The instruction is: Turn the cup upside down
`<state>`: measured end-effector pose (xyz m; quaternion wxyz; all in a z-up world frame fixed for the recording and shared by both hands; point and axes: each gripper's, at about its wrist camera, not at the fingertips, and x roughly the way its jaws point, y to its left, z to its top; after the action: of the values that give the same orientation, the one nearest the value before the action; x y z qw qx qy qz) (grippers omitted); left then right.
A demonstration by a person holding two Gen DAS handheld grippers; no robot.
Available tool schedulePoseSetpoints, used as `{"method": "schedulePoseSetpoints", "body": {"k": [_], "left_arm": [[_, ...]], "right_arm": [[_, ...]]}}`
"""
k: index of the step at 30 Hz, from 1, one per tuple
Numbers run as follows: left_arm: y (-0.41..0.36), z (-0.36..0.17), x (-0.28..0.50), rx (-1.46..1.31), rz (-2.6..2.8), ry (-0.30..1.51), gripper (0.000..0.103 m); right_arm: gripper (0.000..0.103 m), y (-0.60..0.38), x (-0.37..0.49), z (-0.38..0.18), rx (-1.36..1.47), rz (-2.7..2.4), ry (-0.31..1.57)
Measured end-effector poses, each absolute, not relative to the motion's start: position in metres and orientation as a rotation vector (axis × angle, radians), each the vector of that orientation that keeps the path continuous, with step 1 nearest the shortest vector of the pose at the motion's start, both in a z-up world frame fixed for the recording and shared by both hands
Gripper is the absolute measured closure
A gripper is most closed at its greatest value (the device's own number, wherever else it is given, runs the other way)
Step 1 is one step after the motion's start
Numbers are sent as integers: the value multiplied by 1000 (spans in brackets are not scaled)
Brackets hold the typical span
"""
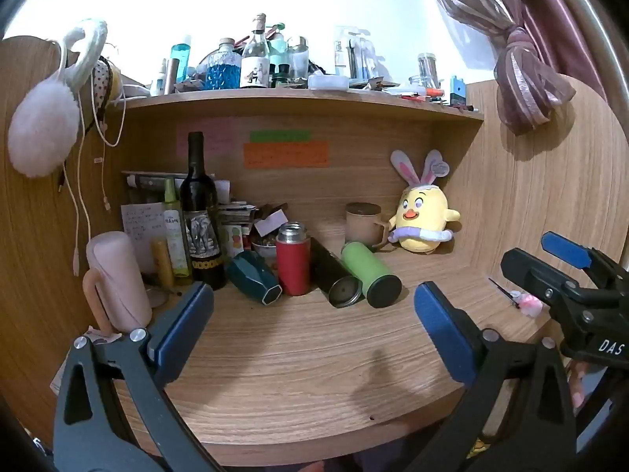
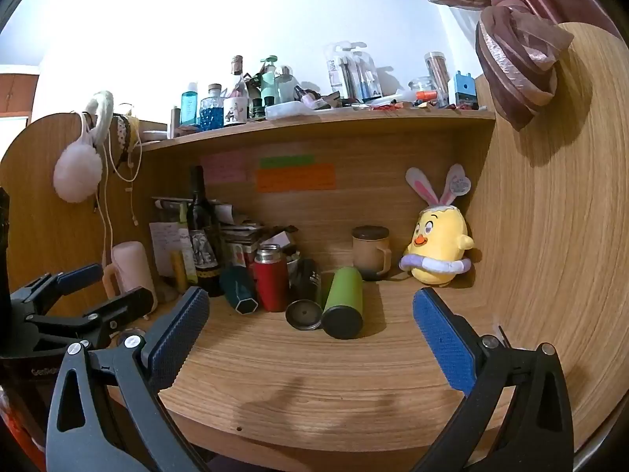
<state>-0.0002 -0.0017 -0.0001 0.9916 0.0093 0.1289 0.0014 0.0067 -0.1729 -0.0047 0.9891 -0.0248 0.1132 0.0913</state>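
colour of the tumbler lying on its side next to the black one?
Green tumbler, dark base facing the camera; clearest in the left wrist view.

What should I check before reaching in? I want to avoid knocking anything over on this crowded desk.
1. Left gripper open, nothing held: ok.
2. Right gripper open, nothing held: ok.
3. Which cup to flip: cannot tell; red cup stands upright, green cup lies on its side.
4. Room around red cup: not ok; teal cup and black cup crowd it.
5. Bare desk before the cups: ok.
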Motion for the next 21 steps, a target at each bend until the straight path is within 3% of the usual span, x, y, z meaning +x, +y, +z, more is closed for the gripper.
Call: {"method": "schedulePoseSetpoints", "body": {"k": [21], "left_arm": [[2,-4,3,15,-2,273,0]], "right_arm": [[0,-170,14,-5,-37,185,255]]}}
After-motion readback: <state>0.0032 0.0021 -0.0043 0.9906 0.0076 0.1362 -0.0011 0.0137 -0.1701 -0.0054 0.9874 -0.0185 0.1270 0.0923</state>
